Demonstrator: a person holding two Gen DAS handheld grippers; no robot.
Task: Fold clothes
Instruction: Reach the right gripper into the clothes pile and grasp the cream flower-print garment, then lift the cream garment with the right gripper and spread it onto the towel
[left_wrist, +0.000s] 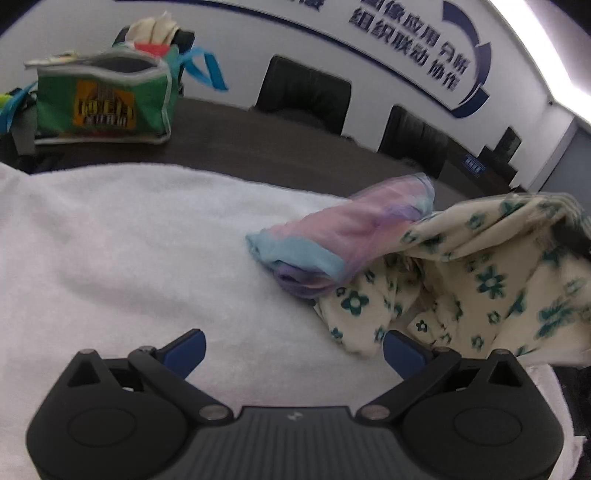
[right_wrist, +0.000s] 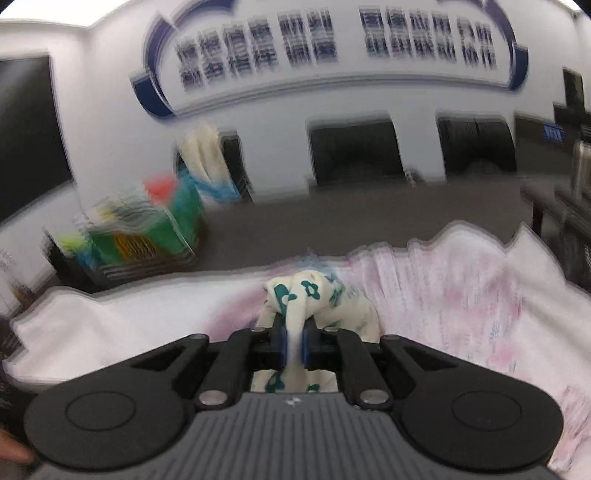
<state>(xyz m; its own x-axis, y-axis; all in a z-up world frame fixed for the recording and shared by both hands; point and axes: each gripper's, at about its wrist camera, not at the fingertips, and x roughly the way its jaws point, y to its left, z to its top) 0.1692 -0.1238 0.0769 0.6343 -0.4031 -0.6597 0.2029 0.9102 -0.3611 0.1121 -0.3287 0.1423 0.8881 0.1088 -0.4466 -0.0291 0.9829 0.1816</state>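
A cream garment with green flowers (left_wrist: 491, 280) lies bunched and partly lifted at the right of the white towel (left_wrist: 110, 251). A pastel pink, blue and purple garment (left_wrist: 332, 240) lies rolled beside it, touching its left edge. My left gripper (left_wrist: 293, 350) is open and empty, low over the towel, with its right finger next to the flowered cloth. My right gripper (right_wrist: 294, 343) is shut on the flowered garment (right_wrist: 299, 299), which bunches up above the jaws. The right wrist view is blurred by motion.
A green fabric bag (left_wrist: 103, 103) with clothes in it stands at the back left on the dark table (left_wrist: 277, 147); it also shows in the right wrist view (right_wrist: 147, 232). Black chairs (left_wrist: 303, 92) line the far wall. A pink-printed cloth (right_wrist: 461, 295) lies at the right.
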